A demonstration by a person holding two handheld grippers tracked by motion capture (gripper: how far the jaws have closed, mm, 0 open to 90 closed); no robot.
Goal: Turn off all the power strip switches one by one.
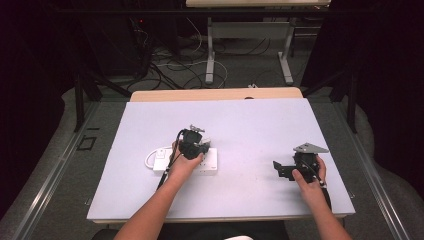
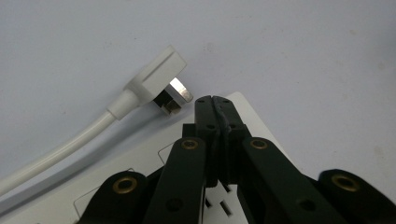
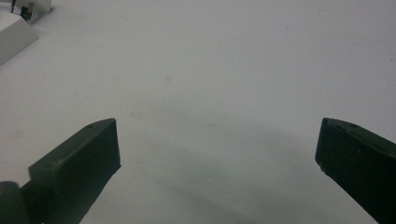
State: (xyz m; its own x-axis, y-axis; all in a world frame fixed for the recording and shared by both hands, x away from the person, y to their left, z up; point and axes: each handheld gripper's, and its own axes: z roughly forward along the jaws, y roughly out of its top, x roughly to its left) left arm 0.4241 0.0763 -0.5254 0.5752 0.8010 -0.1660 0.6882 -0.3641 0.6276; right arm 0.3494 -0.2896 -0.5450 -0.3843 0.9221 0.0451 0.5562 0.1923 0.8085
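The white power strip lies flat on the pale mat, and it is the landmark here. Its white plug lies on the mat just beside 1 end of the strip, metal pins pointing toward that end. The white cord runs from the plug along the side of the strip.

The left gripper hangs over the top of the strip, with its tip at the end near the plug. Its 2 black jaws are pressed together, and nothing is pinched between them. The plug is close to the tip but apart from it.

The right gripper rests well apart from the strip, over bare mat. Its 2 jaws are spread wide, and nothing sits between them.

What could go wrong? I think the plug is the thing to pick up next. The left jaws must open first. If they come in pressed together, they would just push the plug and make it slide away. The plug lies on its side, so a pinch on the pins or a corner could slip. Nothing holds the strip down, so a hard push or a pull on the stiff cord could move it.
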